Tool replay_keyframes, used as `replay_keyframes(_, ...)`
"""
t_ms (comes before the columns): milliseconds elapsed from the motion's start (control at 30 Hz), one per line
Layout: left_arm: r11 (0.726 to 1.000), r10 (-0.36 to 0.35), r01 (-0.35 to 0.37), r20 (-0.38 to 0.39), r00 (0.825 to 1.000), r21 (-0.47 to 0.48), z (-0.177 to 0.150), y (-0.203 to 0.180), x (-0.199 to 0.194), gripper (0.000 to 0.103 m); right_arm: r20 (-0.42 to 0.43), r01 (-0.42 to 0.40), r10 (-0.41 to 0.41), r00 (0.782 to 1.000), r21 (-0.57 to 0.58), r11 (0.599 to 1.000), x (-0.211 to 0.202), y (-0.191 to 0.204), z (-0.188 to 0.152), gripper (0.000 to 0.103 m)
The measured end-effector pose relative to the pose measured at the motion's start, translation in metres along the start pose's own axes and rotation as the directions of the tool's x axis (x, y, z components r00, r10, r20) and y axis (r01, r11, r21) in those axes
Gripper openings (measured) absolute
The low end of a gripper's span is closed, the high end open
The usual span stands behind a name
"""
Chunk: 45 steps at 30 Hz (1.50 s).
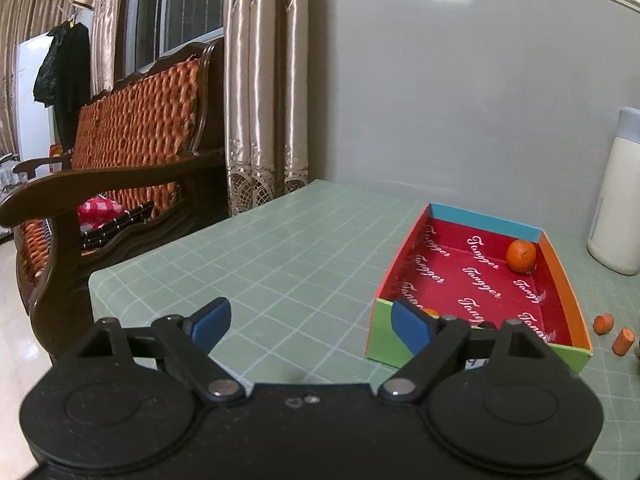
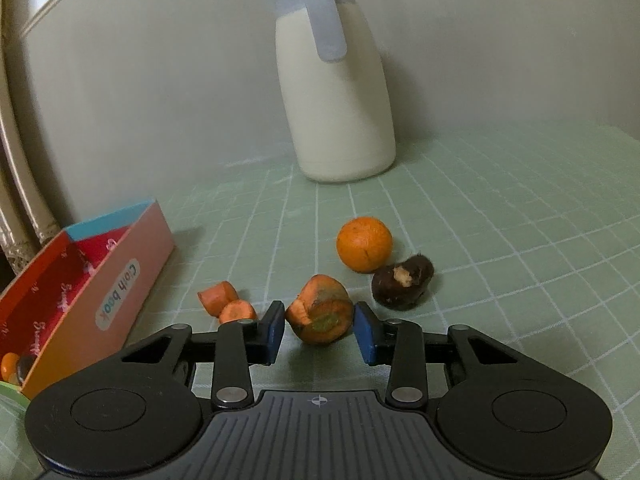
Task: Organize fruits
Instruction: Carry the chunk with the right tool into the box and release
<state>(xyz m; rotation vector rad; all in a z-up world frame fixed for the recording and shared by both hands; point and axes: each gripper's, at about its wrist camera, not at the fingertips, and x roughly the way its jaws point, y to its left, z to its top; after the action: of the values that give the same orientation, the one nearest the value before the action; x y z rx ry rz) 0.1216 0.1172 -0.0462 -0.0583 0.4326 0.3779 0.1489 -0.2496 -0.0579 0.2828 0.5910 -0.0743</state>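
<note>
A colourful cardboard box (image 1: 560,276) with a red printed floor holds an orange (image 1: 521,255) in its far right corner; another orange fruit (image 1: 432,312) shows partly behind my left finger. My left gripper (image 1: 310,322) is open and empty, left of the box's near corner. My right gripper (image 2: 319,330) has its blue pads on both sides of a big carrot chunk (image 2: 322,314). An orange (image 2: 364,244) and a dark brown fruit (image 2: 402,282) lie beyond it. Two small carrot pieces (image 2: 226,300) lie to the left. The box (image 2: 80,300) is at far left.
A cream thermos jug (image 2: 336,92) with a grey handle stands at the back against the wall; it also shows in the left wrist view (image 1: 620,196). The green grid mat (image 1: 280,248) covers the table. A wooden bench (image 1: 120,152) stands past the table's left edge.
</note>
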Motion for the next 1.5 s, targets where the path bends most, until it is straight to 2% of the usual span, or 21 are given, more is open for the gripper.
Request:
replay_keyframes(133,1.0,0.016,-0.016,-0.007,1.0,-0.022,0.0,0.007,-0.001,0.082,0.058,-0.012,0.014,0.998,-0.023,1.0,-0.013,0.005,0.001,0.038)
replay_keyframes(300,0.999,0.035,-0.036,-0.02,0.999,-0.041,-0.002,0.015,-0.003,0.082,0.11,-0.096,0.101,0.989,-0.056,0.994,-0.029,0.017,0.001,0.038)
replay_keyframes(467,0.998,0.051,-0.053,-0.035,0.998,-0.045,-0.007,0.021,-0.006,0.082,0.155,-0.231,0.247,0.957,-0.116,0.966,-0.045,0.04,-0.002,0.038)
replay_keyframes(700,0.997,0.058,-0.061,-0.056,0.997,-0.052,-0.009,0.027,-0.003,0.083,0.135,-0.359,0.393,0.909,-0.223,0.906,-0.053,0.082,-0.016,0.038)
replay_keyframes(867,0.997,0.052,-0.056,-0.064,0.997,-0.051,-0.01,0.026,-0.002,0.083,0.102,-0.386,0.429,0.897,-0.29,0.876,-0.047,0.11,-0.026,0.038)
replay_keyframes(933,0.997,0.051,-0.054,-0.063,0.997,-0.05,-0.01,0.025,-0.002,0.083,0.077,-0.39,0.431,0.899,-0.308,0.868,-0.042,0.117,-0.031,0.038)
replay_keyframes(1033,0.998,0.049,-0.052,-0.064,0.997,-0.046,-0.011,0.023,-0.001,0.083,0.092,-0.362,0.416,0.905,-0.351,0.864,-0.042,0.127,-0.036,0.038)
replay_keyframes(1167,0.998,0.045,-0.048,-0.068,0.997,-0.046,-0.011,0.023,-0.001,0.083,0.072,-0.369,0.423,0.903,-0.375,0.85,-0.04,0.135,-0.042,0.039)
replay_keyframes(1200,0.998,0.045,-0.048,-0.068,0.997,-0.047,-0.011,0.023,-0.001,0.083,0.077,-0.358,0.416,0.906,-0.388,0.849,-0.041,0.136,-0.043,0.04)
replay_keyframes(1233,0.998,0.046,-0.049,-0.067,0.997,-0.047,-0.011,0.023,-0.001,0.083,0.085,-0.351,0.414,0.906,-0.396,0.849,-0.041,0.139,-0.044,0.049)
replay_keyframes(1267,0.998,0.046,-0.049,-0.067,0.997,-0.047,-0.011,0.023,-0.001,0.083,0.099,-0.347,0.415,0.904,-0.396,0.85,-0.043,0.139,-0.044,0.068)
replay_keyframes(1333,0.998,0.046,-0.049,-0.067,0.997,-0.047,-0.011,0.023,-0.001,0.084,0.154,-0.324,0.407,0.901,-0.385,0.864,-0.051,0.135,-0.044,0.092)
replay_keyframes(1400,0.998,0.044,-0.048,-0.068,0.997,-0.049,-0.012,0.022,-0.001,0.084,0.199,-0.314,0.406,0.892,-0.374,0.873,-0.057,0.129,-0.04,0.093)
replay_keyframes(1500,0.998,0.042,-0.046,-0.068,0.997,-0.049,-0.012,0.022,-0.002,0.084,0.234,-0.299,0.39,0.891,-0.346,0.889,-0.061,0.12,-0.034,0.093)
